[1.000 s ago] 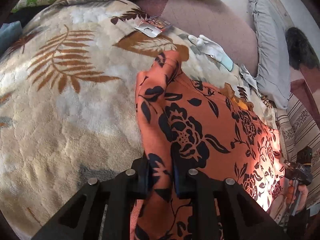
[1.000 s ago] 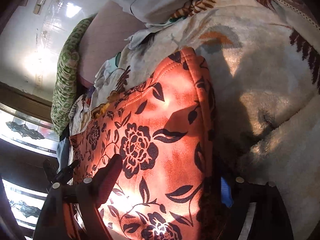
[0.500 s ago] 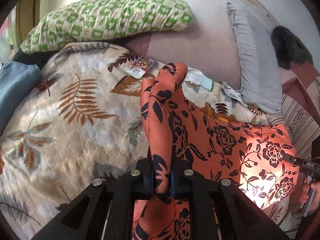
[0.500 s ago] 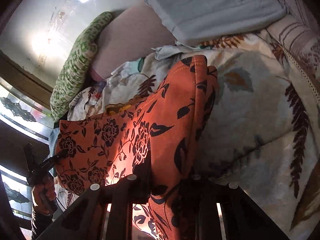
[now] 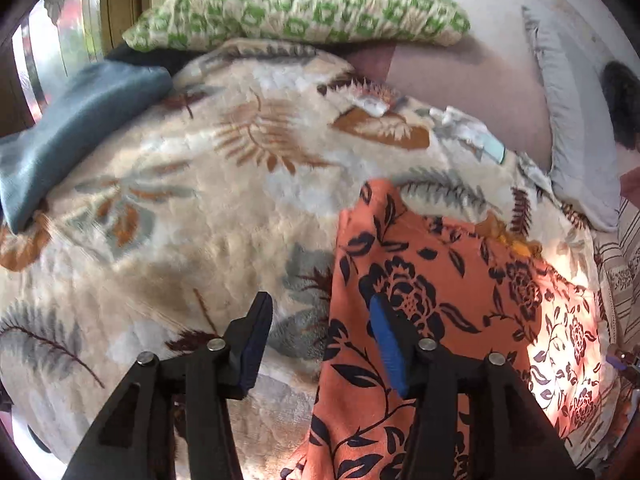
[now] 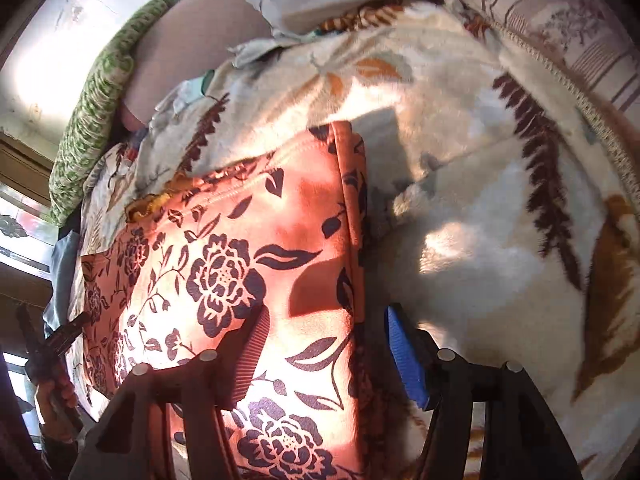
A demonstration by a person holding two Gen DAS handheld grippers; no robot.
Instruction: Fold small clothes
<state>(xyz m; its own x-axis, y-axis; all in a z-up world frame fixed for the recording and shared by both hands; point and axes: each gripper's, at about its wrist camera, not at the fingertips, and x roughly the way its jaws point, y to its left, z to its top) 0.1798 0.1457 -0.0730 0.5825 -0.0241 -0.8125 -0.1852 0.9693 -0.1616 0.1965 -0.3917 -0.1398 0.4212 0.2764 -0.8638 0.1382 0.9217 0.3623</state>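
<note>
Because both tools now stand with their jaws spread and nothing between them, the orange floral garment (image 5: 432, 300) lies loose on the leaf-print fleece blanket (image 5: 168, 216), spread across the right of the left wrist view and the left and centre of the right wrist view. The left gripper (image 5: 320, 344) straddles the garment's left folded edge, one finger over bare blanket and one over cloth; the right gripper (image 6: 326, 354) straddles its right edge in the same way.

The risk, as I judge it, is that the soft, springy fabric relaxes and the fresh fold creeps open, since nothing pins it and the plush blanket gives little grip. A careless re-grasp could also catch blanket pile with the hem, or drag the top layer askew. A yellow scrap (image 5: 516, 240) peeks from under the far edge and could snag.

Half a second ago both grippers were clamped on the raised edge, lifted in a ridge; now it is released and lies flat.
</note>
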